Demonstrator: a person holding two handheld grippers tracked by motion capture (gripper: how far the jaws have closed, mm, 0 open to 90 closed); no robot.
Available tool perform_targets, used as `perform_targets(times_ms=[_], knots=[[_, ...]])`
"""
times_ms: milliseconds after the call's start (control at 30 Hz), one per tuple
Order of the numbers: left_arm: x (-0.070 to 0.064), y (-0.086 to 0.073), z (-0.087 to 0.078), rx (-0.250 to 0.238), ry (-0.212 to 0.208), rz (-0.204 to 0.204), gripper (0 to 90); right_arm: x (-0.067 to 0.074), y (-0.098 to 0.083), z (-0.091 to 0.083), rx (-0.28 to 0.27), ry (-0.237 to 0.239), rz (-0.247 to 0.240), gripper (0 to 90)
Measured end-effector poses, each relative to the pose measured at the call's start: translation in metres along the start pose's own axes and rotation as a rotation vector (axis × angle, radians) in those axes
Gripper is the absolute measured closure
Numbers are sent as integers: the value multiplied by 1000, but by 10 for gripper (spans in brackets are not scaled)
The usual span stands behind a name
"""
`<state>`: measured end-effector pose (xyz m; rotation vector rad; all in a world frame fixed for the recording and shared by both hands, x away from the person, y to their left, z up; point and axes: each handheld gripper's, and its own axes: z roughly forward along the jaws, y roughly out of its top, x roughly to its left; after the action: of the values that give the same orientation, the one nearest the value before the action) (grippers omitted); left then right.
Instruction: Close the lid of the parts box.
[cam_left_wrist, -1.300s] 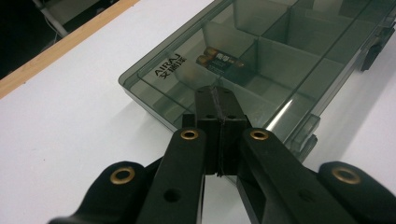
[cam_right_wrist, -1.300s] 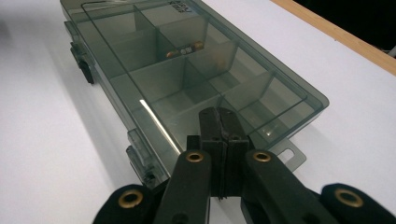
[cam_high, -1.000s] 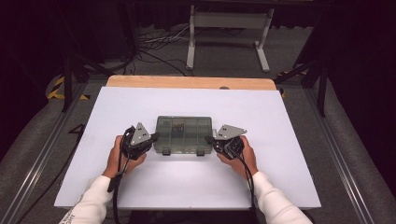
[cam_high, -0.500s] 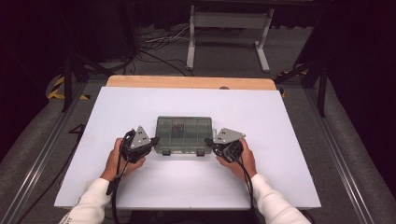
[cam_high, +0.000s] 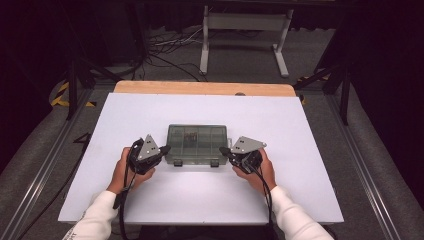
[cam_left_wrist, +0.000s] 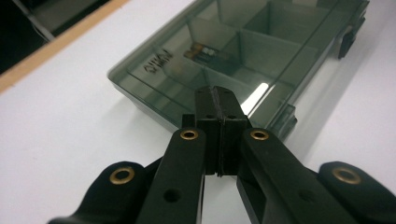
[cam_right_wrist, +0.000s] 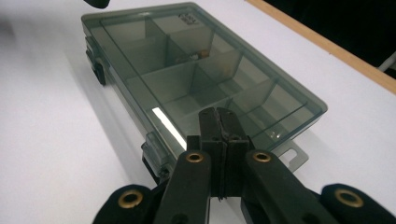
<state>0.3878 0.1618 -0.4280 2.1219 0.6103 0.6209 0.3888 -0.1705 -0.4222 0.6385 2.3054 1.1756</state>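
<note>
The landmark here is the smoky transparent compartment box, which lies flat with its lid closed on the white table top, about in the middle of it.

Nearest to the person, the left gripper is held just beside the left end of the box, and the right gripper just beside the right end. Both point toward the box. In the left gripper view the two black jaws are pressed together with nothing between them, at the near corner of the box. In the right gripper view the jaws are also together and empty, over the near end of the box.

Inside the box, a small brownish item lies in one compartment of the far row. Beyond the box, the wooden strip runs along the far edge of the table.
</note>
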Motion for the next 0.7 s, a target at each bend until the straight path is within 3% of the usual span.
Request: perform_targets(times_ms=[200,433,567,700], knots=[[2,5,-14,-76,1,8,882,-4,5,-12,-39,-12,11,900],[1,5,-22,-120,1,17,847,-7,5,-17,-48,-36,10,886],[1,1,-23,-134,3,19,727,-9,3,-20,-54,-52,17,851],[2,-4,-23,-146,-3,4,592,-13,-1,-21,-57,-67,45,717]])
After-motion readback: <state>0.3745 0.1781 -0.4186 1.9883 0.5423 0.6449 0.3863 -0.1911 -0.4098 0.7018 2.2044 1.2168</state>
